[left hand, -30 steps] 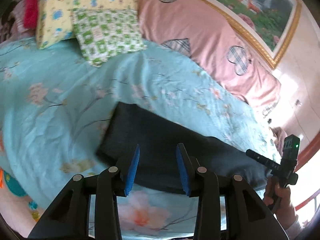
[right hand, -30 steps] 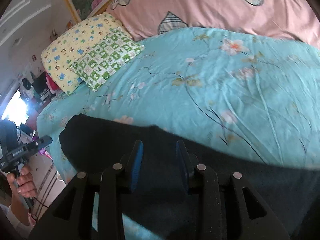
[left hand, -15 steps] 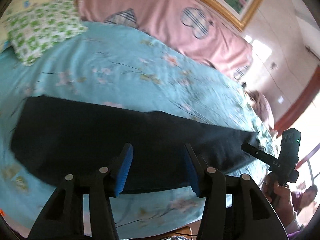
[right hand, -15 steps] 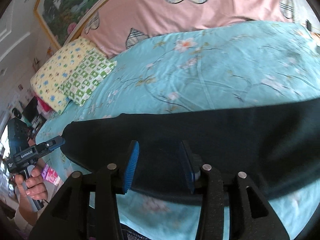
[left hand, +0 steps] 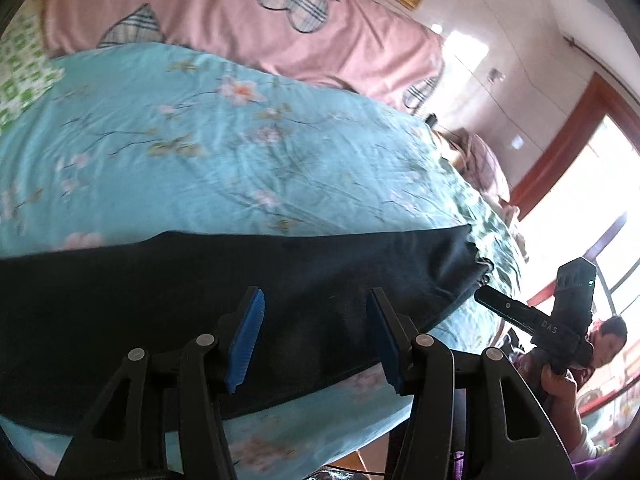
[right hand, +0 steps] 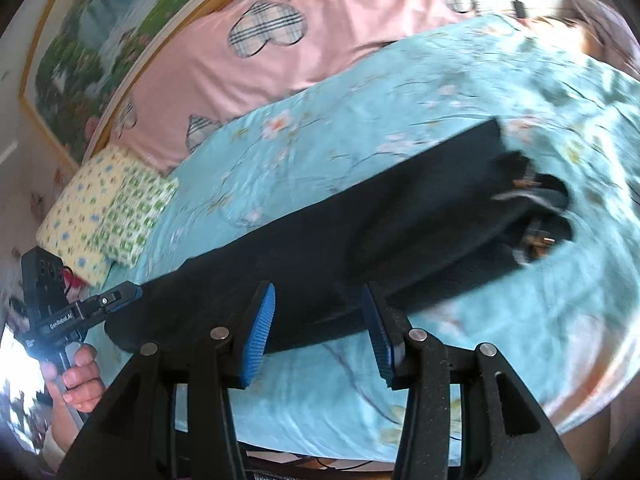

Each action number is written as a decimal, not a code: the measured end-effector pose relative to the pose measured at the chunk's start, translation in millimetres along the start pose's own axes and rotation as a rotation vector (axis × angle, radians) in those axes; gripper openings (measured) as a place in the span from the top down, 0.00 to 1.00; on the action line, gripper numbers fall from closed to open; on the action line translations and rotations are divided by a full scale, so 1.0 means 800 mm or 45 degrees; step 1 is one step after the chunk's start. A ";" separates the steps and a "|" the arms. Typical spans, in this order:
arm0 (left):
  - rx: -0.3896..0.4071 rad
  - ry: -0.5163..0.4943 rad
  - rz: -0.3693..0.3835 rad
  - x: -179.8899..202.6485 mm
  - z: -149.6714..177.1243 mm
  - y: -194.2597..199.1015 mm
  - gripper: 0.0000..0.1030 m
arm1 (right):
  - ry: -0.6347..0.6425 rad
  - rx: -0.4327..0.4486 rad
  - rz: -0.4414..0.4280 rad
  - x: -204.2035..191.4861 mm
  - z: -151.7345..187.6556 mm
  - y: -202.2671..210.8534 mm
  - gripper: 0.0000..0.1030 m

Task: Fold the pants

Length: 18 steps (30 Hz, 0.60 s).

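Observation:
Dark navy pants point(left hand: 200, 288) lie in a long flat strip on the blue floral bedspread point(left hand: 200, 152), near the bed's front edge. The waistband end with drawstring shows at the right in the right wrist view point(right hand: 532, 208). My left gripper point(left hand: 316, 336) is open and empty, hovering over the pants' front edge. My right gripper point(right hand: 320, 328) is open and empty above the pants point(right hand: 360, 232) too. Each gripper shows in the other's view: the right one point(left hand: 552, 320) by the waistband end, the left one point(right hand: 80, 308) by the leg end.
A pink quilt with plaid hearts point(left hand: 240, 32) lies along the back of the bed. Yellow and green patterned pillows point(right hand: 104, 216) sit at the far left corner. A framed picture point(right hand: 100, 52) hangs on the wall. A window point(left hand: 592, 200) is at the right.
Both cameras have swung to the right along the pants and pulled back. Both grippers have opened wider. The pants lie stretched out in a longer strip.

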<state>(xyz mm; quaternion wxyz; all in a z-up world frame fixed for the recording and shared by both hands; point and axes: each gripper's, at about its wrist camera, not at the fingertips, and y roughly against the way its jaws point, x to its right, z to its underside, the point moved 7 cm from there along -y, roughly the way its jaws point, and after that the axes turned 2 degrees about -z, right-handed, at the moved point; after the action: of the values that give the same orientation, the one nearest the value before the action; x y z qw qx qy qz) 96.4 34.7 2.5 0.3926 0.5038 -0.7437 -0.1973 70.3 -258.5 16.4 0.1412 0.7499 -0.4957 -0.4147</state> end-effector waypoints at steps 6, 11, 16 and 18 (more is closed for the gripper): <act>-0.042 -0.079 0.039 0.035 -0.013 -0.022 0.46 | -0.082 0.066 0.065 0.033 -0.008 0.023 0.50; -0.078 -0.158 0.055 0.061 -0.025 -0.044 0.45 | -0.161 0.110 0.111 0.055 -0.011 0.034 0.37; -0.104 -0.231 0.075 0.085 -0.043 -0.065 0.43 | -0.232 0.102 0.134 0.075 -0.011 0.033 0.37; -0.116 -0.255 0.087 0.095 -0.051 -0.076 0.42 | -0.262 0.102 0.139 0.082 -0.012 0.032 0.37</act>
<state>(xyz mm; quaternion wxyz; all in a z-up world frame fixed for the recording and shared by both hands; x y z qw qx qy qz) 150.3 -54.6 14.9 0.3454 0.4375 -0.7862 -0.2669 72.3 -329.1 6.6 0.0821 0.6804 -0.5637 -0.4611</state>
